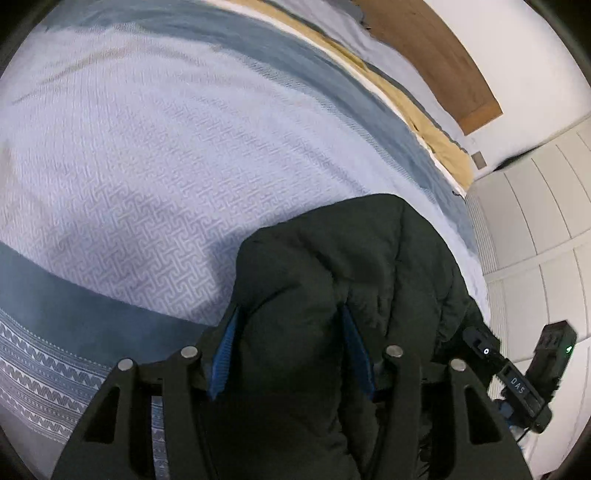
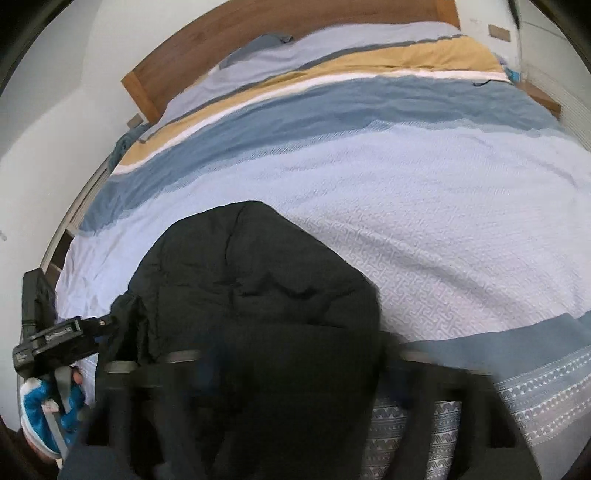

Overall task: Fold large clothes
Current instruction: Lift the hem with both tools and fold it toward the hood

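A black puffy jacket (image 1: 351,251) bulges up between the blue-padded fingers (image 1: 225,354) of my left gripper (image 1: 291,314), which is shut on a thick fold of it. The rest of the jacket hangs toward the camera and hides the palm. In the right wrist view the same jacket (image 2: 240,266) fills the gap of my right gripper (image 2: 295,354). That picture is blurred and the fingers are mostly covered, but the jaws seem shut on the cloth. Both grippers hold the jacket above the bed, close side by side.
Below lies a bed with a pale patterned bedspread (image 1: 147,166) (image 2: 443,221) crossed by blue and mustard bands. The wooden headboard (image 2: 258,22) is at the far end. White panelled doors (image 1: 535,221) stand beside the bed. A gloved hand (image 2: 37,406) holds the other gripper's body (image 2: 48,343).
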### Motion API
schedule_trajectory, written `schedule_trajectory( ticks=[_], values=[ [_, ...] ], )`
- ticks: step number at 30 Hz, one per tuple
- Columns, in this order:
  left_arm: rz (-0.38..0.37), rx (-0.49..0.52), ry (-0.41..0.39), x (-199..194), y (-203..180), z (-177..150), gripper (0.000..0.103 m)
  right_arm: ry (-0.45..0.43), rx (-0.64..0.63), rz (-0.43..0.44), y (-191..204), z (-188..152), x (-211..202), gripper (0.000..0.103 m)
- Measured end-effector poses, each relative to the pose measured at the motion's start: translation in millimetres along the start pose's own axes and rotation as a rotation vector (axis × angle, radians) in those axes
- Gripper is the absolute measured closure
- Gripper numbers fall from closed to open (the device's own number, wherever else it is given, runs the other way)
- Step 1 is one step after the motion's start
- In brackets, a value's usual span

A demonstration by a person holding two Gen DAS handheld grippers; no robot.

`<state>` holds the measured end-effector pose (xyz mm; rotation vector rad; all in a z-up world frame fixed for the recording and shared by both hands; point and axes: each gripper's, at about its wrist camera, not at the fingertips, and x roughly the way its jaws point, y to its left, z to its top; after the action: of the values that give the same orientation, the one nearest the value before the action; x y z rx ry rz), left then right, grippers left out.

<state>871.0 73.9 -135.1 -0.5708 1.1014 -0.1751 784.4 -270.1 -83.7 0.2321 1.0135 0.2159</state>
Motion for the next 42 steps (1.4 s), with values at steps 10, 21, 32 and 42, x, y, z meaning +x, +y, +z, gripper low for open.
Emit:
schedule_trajectory(
  ticks=[10,21,32,42],
  values=[
    [0.021,0.131,-0.031,-37.1,-31.2,-27.7,0.095,-0.050,-0.148,0.054,22.1,-14.2,-63.8,0.084],
    [-0.041,0.207,-0.071,-141.9,-31.4,-116.5,0.096,-0.031,-0.321,0.096,53.3,-101.3,-168.3,0.084],
    [0.005,0.187,0.013,-159.0,17.7,-209.9,0.096,0.043,-0.263,0.099,39.6,-217.2,-174.0,0.082],
    [0.001,0.269,0.017,-174.9,6.1,-233.3,0.096,0.012,-0.227,0.051,34.0,-227.4,-182.1,0.080]
  ],
)
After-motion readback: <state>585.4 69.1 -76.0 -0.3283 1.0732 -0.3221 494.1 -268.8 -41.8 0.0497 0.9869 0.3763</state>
